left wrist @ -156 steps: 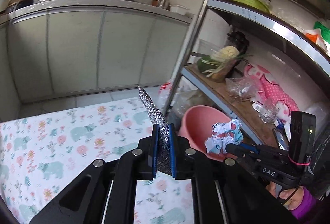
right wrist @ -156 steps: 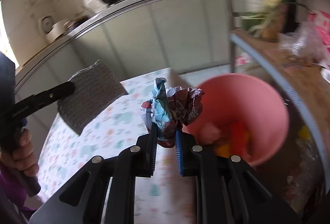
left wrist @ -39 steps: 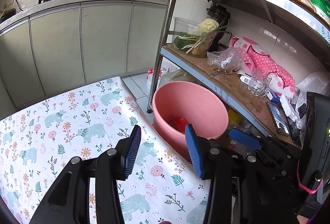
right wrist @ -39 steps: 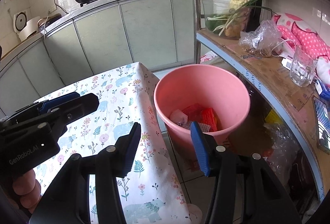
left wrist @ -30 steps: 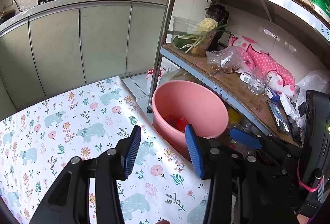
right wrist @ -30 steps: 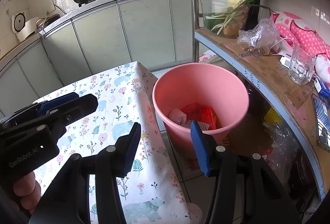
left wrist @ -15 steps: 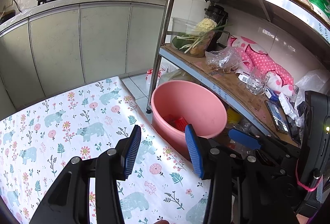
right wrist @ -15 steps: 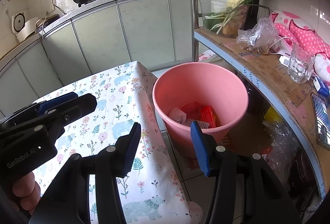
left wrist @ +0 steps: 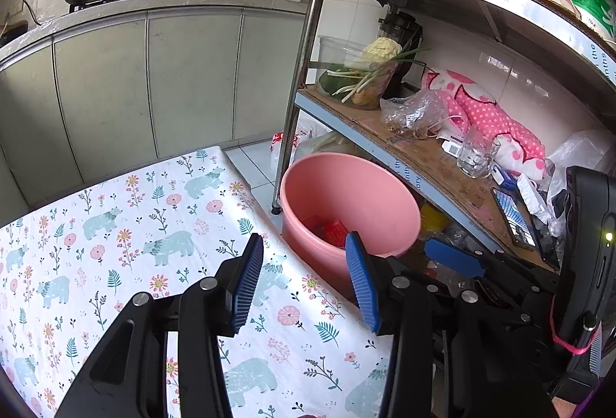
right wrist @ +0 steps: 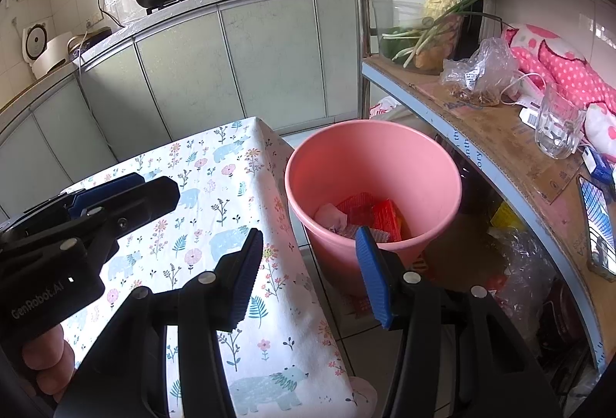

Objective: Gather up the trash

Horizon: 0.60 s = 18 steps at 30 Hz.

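Note:
A pink bucket [left wrist: 385,198] [right wrist: 385,152] stands on the floor beside the table's right edge. Inside it lie red wrappers [right wrist: 381,216] and a pale crumpled piece [right wrist: 331,216]. My left gripper [left wrist: 304,264] hovers open over the table's right edge near the bucket, nothing between its blue pads. My right gripper [right wrist: 310,264] is open too, empty, above the gap between table and bucket. In the right wrist view the left gripper [right wrist: 111,193] shows at the left, held by a hand [right wrist: 46,360]. The right gripper's blue finger [left wrist: 454,258] shows in the left wrist view.
A floral tablecloth with bears covers the table [left wrist: 115,237] [right wrist: 215,194]. A metal shelf rack [left wrist: 423,156] [right wrist: 500,148] stands right of the bucket, holding vegetables, a plastic bag, a glass and pink fabric. Grey cabinets [left wrist: 173,83] with woks on the counter line the back.
Five seconds ago the left gripper held a silver pouch and the right a crumpled paper ball; both now stand open and empty. Over the last second nothing has moved.

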### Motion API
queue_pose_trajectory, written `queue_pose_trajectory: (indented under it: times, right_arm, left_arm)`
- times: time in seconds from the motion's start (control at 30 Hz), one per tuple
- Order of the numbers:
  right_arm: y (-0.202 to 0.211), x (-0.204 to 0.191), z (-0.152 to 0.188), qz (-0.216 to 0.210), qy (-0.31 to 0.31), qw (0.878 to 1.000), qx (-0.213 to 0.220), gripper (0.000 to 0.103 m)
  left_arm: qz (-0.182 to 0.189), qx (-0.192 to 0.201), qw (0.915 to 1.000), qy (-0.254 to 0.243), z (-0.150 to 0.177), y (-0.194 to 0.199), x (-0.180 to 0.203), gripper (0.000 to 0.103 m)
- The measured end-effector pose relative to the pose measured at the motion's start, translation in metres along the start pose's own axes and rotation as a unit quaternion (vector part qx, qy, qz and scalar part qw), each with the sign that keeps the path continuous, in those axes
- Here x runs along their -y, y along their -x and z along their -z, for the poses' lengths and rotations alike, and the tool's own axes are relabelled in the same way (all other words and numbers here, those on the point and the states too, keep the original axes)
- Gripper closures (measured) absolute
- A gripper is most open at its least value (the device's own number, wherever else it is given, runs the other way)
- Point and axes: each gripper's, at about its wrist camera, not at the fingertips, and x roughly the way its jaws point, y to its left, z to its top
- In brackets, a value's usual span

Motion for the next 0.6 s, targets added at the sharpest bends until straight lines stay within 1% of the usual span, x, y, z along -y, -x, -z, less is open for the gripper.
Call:
queue_pose_trajectory:
  times: [0.6]
  right_arm:
    - [0.0007,0.0014,-0.0050,0.002,-0.001,1.000,0.002,0.052]
  left_arm:
    - [0.005,0.001,1.0000,-0.005,0.0001,-0.0009,0.0011,0.059]
